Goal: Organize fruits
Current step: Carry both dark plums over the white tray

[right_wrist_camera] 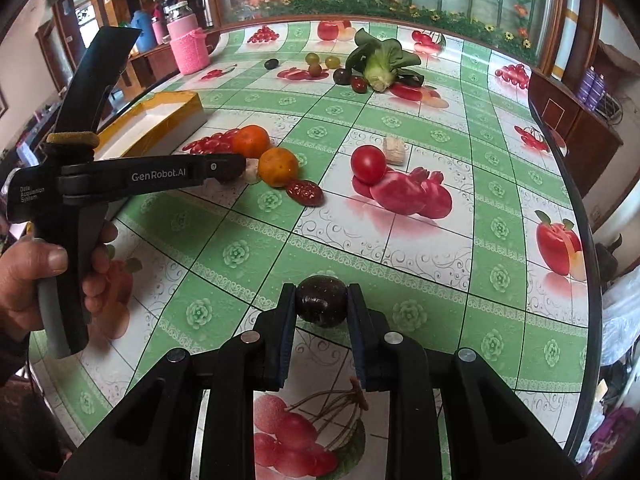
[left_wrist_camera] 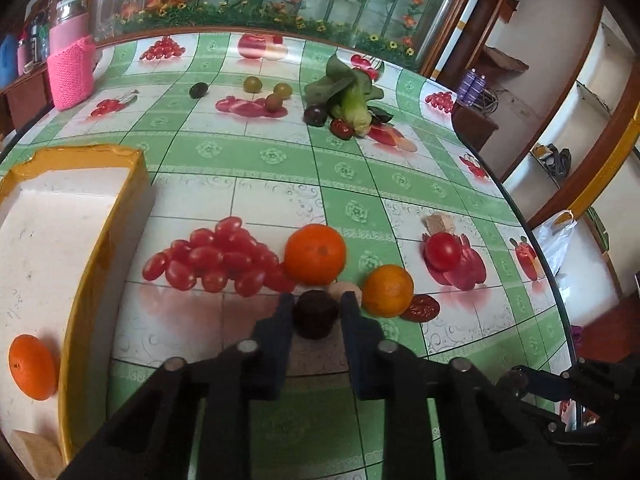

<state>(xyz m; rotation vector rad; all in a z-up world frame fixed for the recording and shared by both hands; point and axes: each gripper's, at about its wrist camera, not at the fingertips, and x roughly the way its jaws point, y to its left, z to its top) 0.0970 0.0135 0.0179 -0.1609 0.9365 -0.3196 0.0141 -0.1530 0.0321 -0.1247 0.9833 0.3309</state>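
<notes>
My left gripper (left_wrist_camera: 314, 300) is shut on a dark, bumpy fruit (left_wrist_camera: 315, 316) just above the table, in front of two oranges (left_wrist_camera: 315, 254) (left_wrist_camera: 387, 290) and a pale round thing (left_wrist_camera: 344, 289). My right gripper (right_wrist_camera: 321, 293) is shut on a dark plum (right_wrist_camera: 321, 300) near the table's front. A yellow-rimmed white box (left_wrist_camera: 100, 232) at the left holds one orange (left_wrist_camera: 32, 366). A red tomato (left_wrist_camera: 442, 251) and a red-brown date (left_wrist_camera: 421, 308) lie to the right. The left gripper also shows in the right wrist view (right_wrist_camera: 236, 168).
At the far side lie a green leafy vegetable (left_wrist_camera: 352, 96), several small green and dark fruits (left_wrist_camera: 253, 84), a dark plum (left_wrist_camera: 315, 115) and a pink knitted jar (left_wrist_camera: 72, 68). A beige cube (left_wrist_camera: 440, 223) sits by the tomato. The table edge (left_wrist_camera: 532, 232) curves at the right.
</notes>
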